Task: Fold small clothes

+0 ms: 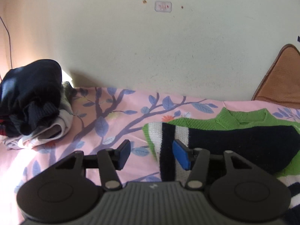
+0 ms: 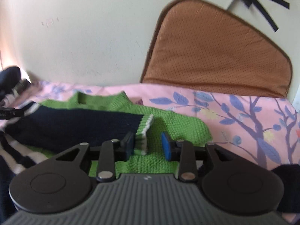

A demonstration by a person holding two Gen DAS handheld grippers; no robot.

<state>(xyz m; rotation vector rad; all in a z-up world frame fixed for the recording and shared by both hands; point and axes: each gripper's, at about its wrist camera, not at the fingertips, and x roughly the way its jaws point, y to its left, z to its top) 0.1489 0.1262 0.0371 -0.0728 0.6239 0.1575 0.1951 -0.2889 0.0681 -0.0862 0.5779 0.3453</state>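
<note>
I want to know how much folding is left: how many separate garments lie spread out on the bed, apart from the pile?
1. The green knitted sweater with navy sleeves lies spread on the pink floral bedsheet, right of the clothes pile by the wall. The pile holds several garments, some hidden.

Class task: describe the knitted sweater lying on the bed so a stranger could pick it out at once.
Start at the pink bedsheet printed with blue leaves, below the pale wall. Near the brown padded cushion lies a flat green knitted sweater with navy sleeves folded across it. Unlike the dark crumpled clothes pile, it is bright green with white-striped cuffs.
</note>
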